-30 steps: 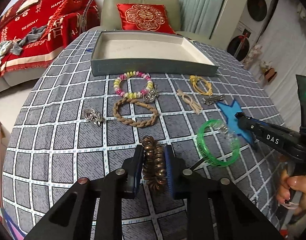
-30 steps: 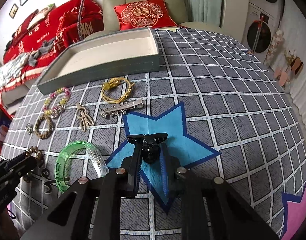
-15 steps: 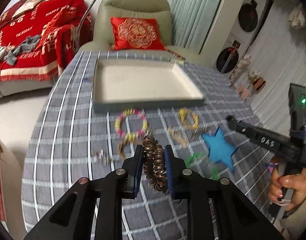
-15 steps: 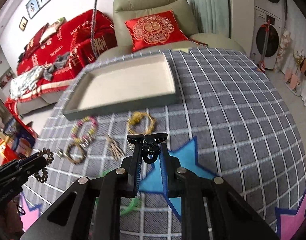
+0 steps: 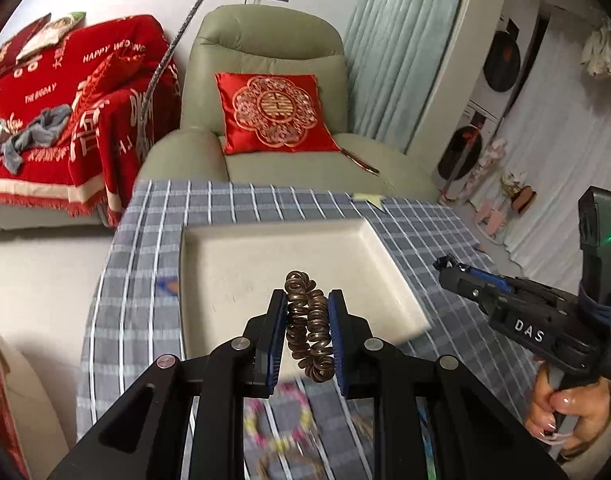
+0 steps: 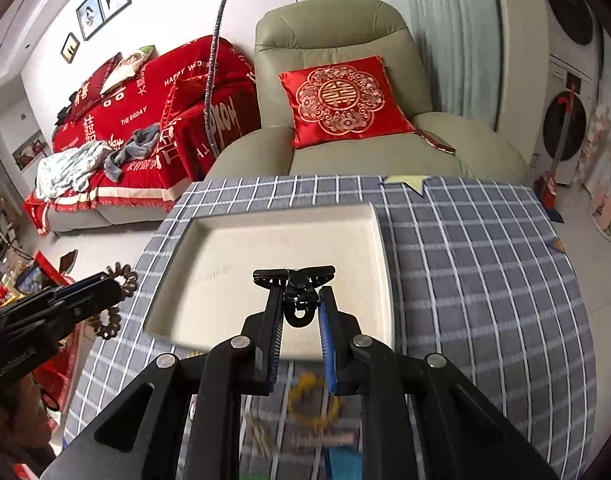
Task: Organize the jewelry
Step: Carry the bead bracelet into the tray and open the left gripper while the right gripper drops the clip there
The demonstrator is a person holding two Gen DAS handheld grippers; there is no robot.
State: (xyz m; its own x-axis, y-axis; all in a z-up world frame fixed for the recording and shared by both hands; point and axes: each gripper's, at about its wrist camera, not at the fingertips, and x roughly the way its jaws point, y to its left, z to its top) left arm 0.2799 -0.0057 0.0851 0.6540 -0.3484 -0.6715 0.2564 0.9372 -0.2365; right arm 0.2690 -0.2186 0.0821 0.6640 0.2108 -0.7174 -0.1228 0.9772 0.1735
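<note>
Both grippers hang over the tray's [image 5: 369,240] near edge — the left gripper [image 5: 307,334] clamps the coiled bracelet [image 5: 308,332], the right gripper [image 6: 301,312] pinches the black clip [image 6: 294,280] — open tray floor straight ahead and below.

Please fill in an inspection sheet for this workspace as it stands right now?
Surface: round table under a grey checked cloth.
Job's things: cream tray, nothing in it; bronze coil bracelet and black clip both held above it.
Clutter: beaded bracelet, yellow bracelet and other blurred pieces on the cloth before the tray.
Grippers: left gripper shut on the coil bracelet; right gripper shut on the clip.
Cables: nothing seen on the table.
Surroundings: green armchair with red cushion, red sofa throw.
</note>
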